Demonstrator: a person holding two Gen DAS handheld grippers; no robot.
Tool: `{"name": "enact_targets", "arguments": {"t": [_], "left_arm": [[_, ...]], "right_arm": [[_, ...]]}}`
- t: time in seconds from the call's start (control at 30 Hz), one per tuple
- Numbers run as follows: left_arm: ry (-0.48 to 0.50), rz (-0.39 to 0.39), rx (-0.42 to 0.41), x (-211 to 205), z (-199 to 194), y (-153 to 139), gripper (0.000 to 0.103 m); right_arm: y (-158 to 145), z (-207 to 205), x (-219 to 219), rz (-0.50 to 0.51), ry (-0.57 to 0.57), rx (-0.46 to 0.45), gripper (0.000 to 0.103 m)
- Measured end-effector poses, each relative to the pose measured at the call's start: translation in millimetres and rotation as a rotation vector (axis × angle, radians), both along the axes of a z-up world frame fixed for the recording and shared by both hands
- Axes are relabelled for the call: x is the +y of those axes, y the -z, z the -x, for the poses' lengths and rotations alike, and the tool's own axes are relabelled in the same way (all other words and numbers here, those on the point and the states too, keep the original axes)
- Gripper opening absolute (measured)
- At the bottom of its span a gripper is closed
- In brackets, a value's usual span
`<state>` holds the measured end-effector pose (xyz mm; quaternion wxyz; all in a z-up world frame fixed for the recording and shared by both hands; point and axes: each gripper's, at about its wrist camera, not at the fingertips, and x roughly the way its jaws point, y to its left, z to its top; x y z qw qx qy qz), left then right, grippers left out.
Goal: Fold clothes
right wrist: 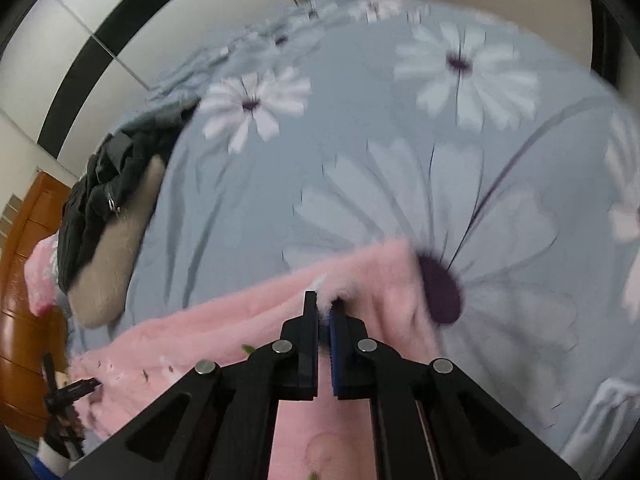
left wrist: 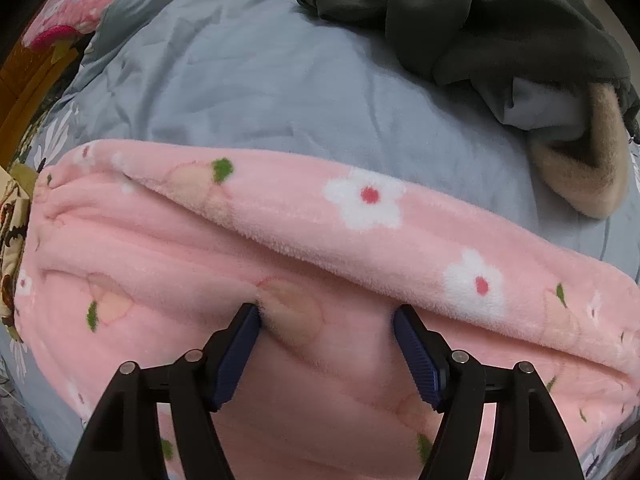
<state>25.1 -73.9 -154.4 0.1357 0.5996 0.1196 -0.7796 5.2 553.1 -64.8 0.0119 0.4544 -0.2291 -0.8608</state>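
A pink fleece garment with white flowers and peach prints lies on the bed, one layer folded over along a diagonal edge. My left gripper is open, its fingertips pressed against the pink fleece below that fold. In the right wrist view my right gripper is shut on an edge of the same pink garment, holding it over the bed. The left gripper shows at the far left of that view.
The bed has a grey-blue cover with large white daisies. A dark green jacket with tan fleece lining lies at the back right. Another pink item lies back left. Wooden furniture stands beside the bed.
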Motion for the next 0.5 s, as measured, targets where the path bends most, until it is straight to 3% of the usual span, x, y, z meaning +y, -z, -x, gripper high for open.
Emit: {"name": "enact_targets", "arguments": {"t": [0.07, 0.13, 0.27, 0.37, 0.5], "left_arm": [[-0.006, 0.007, 0.021, 1.3, 0.5, -3.9, 0.074], [0.000, 0.006, 0.018, 4.1, 2.8, -3.1, 0.074], [0.000, 0.015, 0.006, 6.1, 5.4, -1.0, 0.074], [-0.003, 0.005, 0.011, 4.7, 3.7, -4.3, 0.074], [-0.002, -0.008, 0.031, 0.9, -4.4, -15.0, 0.074]], "right_arm": [[-14.1, -0.2, 17.9, -0.014, 0.087, 0.059, 0.002], [-6.1, 8.8, 27.0, 0.012, 0.119, 0.029, 0.002], [23.4, 23.5, 19.1, -0.068, 0.124, -0.087, 0.002], [31.6, 23.0, 27.3, -0.029, 0.187, -0.101, 0.002], [21.4, 25.5, 19.2, -0.054, 0.166, -0.104, 0.003]]}}
